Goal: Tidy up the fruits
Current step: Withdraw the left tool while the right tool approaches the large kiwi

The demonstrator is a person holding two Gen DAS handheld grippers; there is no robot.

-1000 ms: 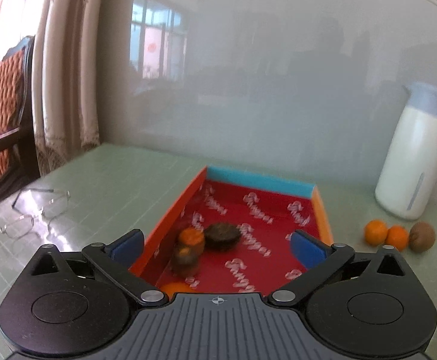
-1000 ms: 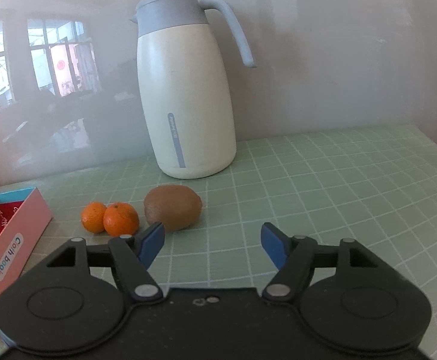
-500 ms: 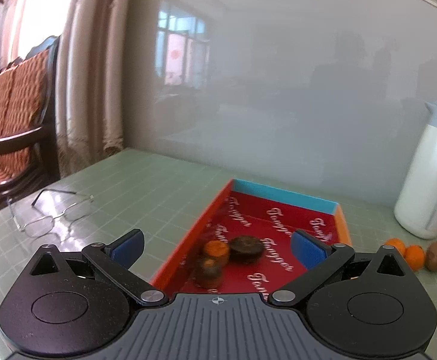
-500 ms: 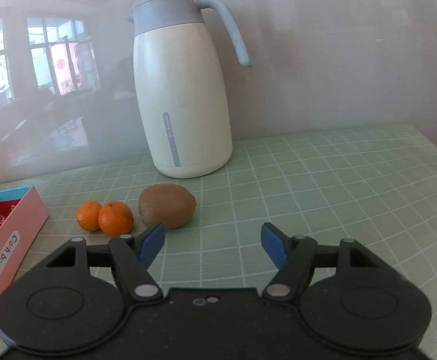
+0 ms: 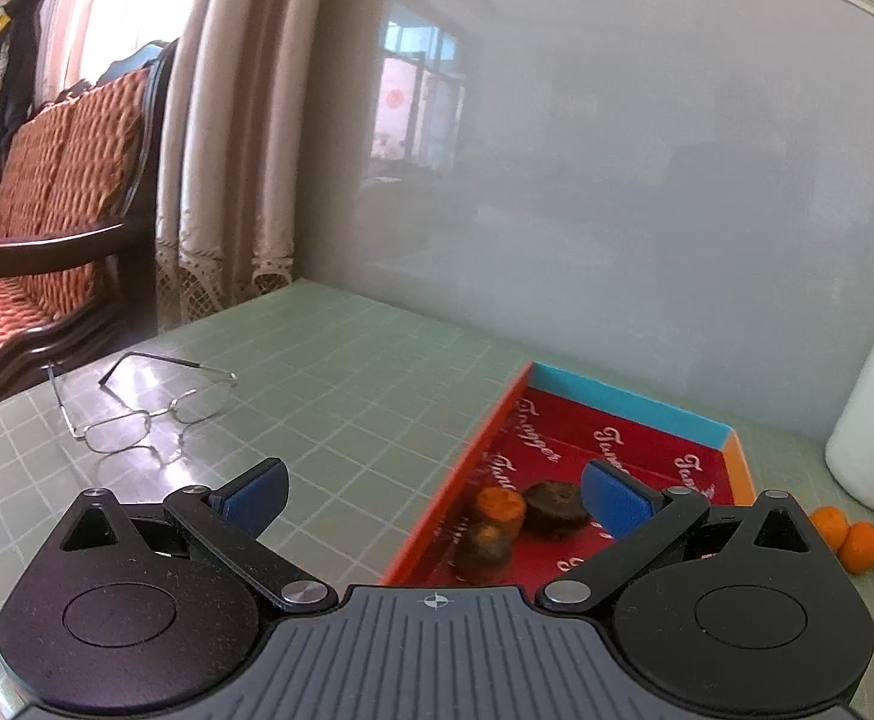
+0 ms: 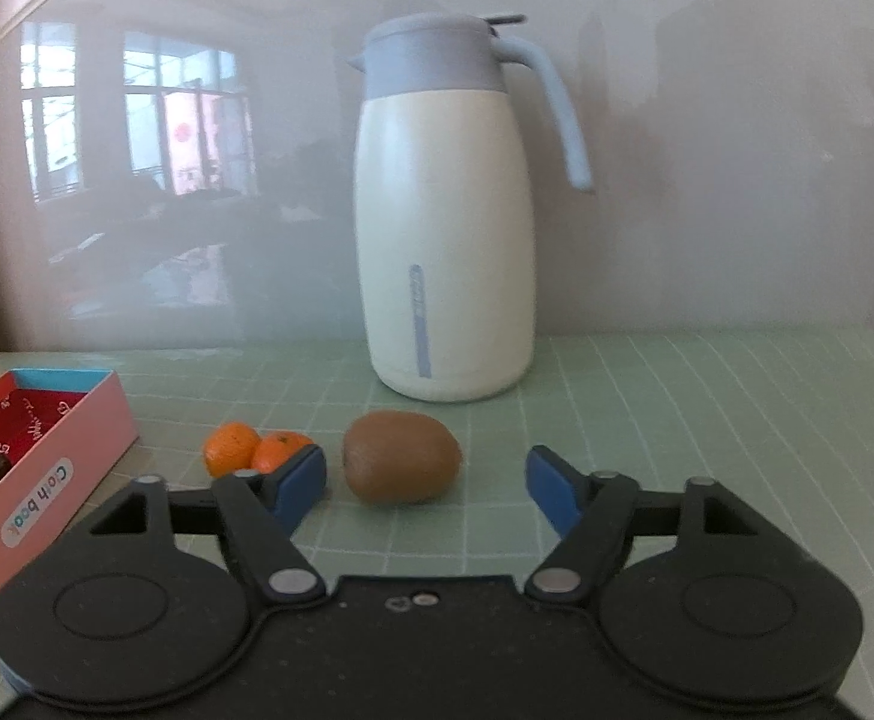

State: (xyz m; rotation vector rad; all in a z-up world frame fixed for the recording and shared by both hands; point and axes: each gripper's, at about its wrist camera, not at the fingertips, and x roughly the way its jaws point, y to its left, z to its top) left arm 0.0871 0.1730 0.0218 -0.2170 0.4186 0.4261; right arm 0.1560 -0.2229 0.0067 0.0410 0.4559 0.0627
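My right gripper [image 6: 425, 483] points at the kiwi [image 6: 401, 457], which lies on the green gridded table [image 6: 706, 420] just ahead of my blue fingertips [image 6: 299, 483]. Its jaws have just been opening wider; they stand well apart with nothing pressed between them, and the kiwi sits slightly left of the middle of the gap, beyond the tips. Just left of the kiwi, 2 small oranges [image 6: 245, 447] touch each other; the nearer 1 is partly hidden behind my left-hand finger. Behind the kiwi stands a cream jug [image 6: 445, 228] with a grey-blue lid and handle, upright against the pale wall. At the far left edge of this view is the box [image 6: 47, 480], pink on its outer side and red inside.

My left gripper [image 5: 434, 489] is also released, its jaws spread wide and empty. It hovers over the near left edge of the box [image 5: 628, 396], with 1 finger over the bare table and the other over the red lining. In the box lie 3 fruits close together near its left wall: an orange piece [image 5: 499, 504], a dark round 1 [image 5: 556, 507] beside it, and a darker 1 [image 5: 487, 543] in front. A pair of glasses [image 5: 143, 408] rests on the table well to the left.
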